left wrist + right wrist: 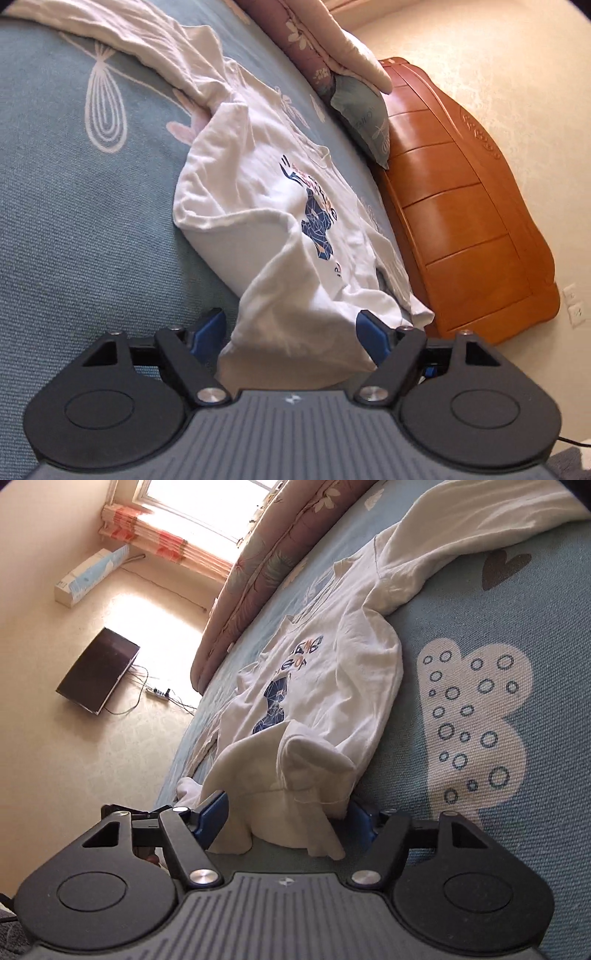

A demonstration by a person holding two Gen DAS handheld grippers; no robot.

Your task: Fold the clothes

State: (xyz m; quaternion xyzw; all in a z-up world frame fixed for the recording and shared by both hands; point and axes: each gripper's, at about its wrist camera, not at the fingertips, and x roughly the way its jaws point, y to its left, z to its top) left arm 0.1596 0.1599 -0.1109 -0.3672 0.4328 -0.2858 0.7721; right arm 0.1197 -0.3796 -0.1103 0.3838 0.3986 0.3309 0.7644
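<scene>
Bright window [207, 502] glare, fisheye-warped edges

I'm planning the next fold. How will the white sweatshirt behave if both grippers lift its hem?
The white sweatshirt is probably floppy: it already creases and bunches between the left gripper fingers. It likely sags between grips, as the hem droops at the right gripper. The sleeve would probably trail across the bed cover.

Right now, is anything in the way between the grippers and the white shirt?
No. The white shirt already lies between the fingers of both the left hand-held gripper and the right hand-held gripper. Only the blue bedspread lies under it.
</scene>
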